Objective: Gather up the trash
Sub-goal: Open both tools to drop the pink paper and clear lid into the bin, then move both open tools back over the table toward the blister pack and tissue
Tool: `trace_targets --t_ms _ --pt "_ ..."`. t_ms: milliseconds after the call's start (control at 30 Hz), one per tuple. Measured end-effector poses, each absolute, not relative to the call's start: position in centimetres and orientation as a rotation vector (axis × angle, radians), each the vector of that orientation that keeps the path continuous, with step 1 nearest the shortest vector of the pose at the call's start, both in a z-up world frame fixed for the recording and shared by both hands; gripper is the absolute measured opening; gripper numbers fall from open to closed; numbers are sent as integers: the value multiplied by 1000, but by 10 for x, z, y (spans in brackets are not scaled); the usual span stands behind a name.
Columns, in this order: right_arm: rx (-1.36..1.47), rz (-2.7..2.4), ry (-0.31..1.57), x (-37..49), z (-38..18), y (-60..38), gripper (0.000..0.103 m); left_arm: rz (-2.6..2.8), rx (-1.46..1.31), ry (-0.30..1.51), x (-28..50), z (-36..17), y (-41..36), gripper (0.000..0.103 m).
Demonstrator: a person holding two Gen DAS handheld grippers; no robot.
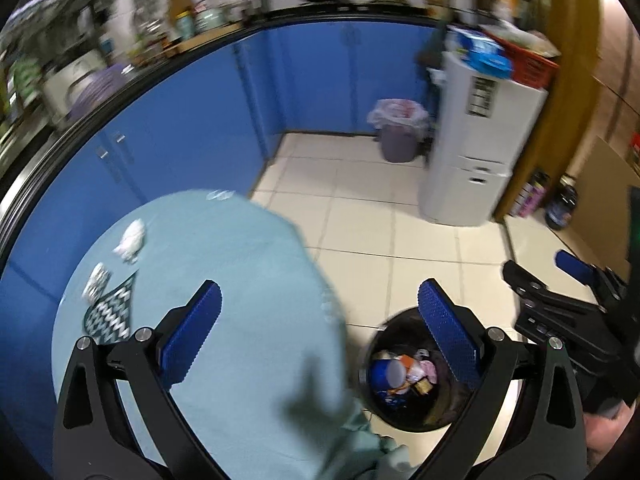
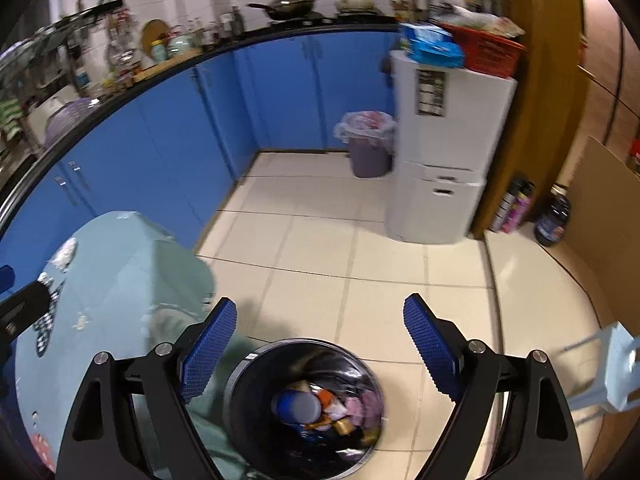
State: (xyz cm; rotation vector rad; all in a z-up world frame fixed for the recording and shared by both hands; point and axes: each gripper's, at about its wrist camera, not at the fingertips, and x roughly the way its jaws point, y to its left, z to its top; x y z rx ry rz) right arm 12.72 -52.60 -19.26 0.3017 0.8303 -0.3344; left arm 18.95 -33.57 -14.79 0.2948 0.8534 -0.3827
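Black round bin (image 2: 304,412) standing upright, mouth up, blue cup (image 2: 298,404) inside

The left hand-held gripper (image 1: 320,312) tilts steeply downward, its blue-padded jaws spread wide with nothing between them. The right hand-held gripper (image 2: 320,326) tilts down at a similar angle just beside it, its jaws also wide apart and empty.

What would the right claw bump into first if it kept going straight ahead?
Probably the black trash bin, or the trash inside it. The open right claw is empty and points down over its mouth; depth is hard to judge.
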Motion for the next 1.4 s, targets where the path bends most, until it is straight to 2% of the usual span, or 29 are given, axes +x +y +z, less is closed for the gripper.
trace_targets --t_ms 467,1400 --pt "163 -166 747 209 -155 -414 83 -189 161 829 234 -140 -206 97" --pt "8 12 752 303 -157 -262 83 -48 15 850 293 -161 -64 97"
